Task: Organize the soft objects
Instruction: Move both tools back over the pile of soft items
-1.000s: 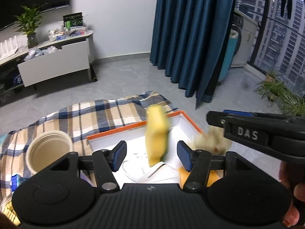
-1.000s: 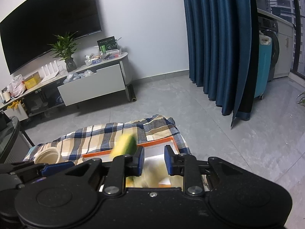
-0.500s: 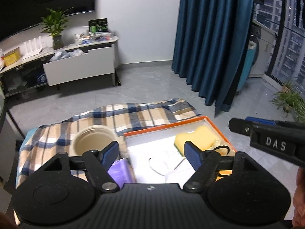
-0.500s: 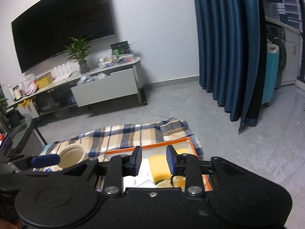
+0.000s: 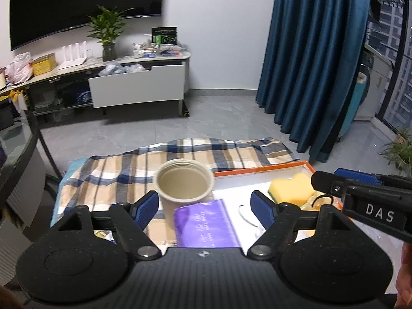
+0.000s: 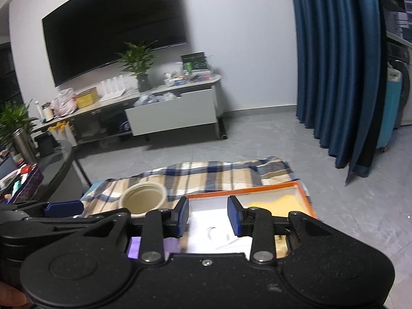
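A yellow sponge [image 5: 292, 188] lies in the far right corner of a white box with an orange rim [image 5: 260, 170]; it also shows in the right wrist view [image 6: 273, 204]. A purple packet [image 5: 206, 224] lies at the box's left edge, beside a beige paper cup [image 5: 184, 184]. My left gripper [image 5: 204, 204] is open and empty above the cup and packet. My right gripper [image 6: 208, 215] is open and empty above the box [image 6: 242, 191]; its side shows at the right of the left wrist view [image 5: 360, 193].
The box and cup [image 6: 143, 197] rest on a plaid cloth [image 5: 123, 170] over a table. A dark glass table [image 5: 15, 149] stands at the left. A TV cabinet [image 5: 123, 82], blue curtains [image 5: 314, 59] and grey floor lie beyond.
The yellow sponge dropped into the box and lies in its far right corner. Both grippers swung left and drew back, bringing the cup and purple packet into view. The right jaws opened wider.
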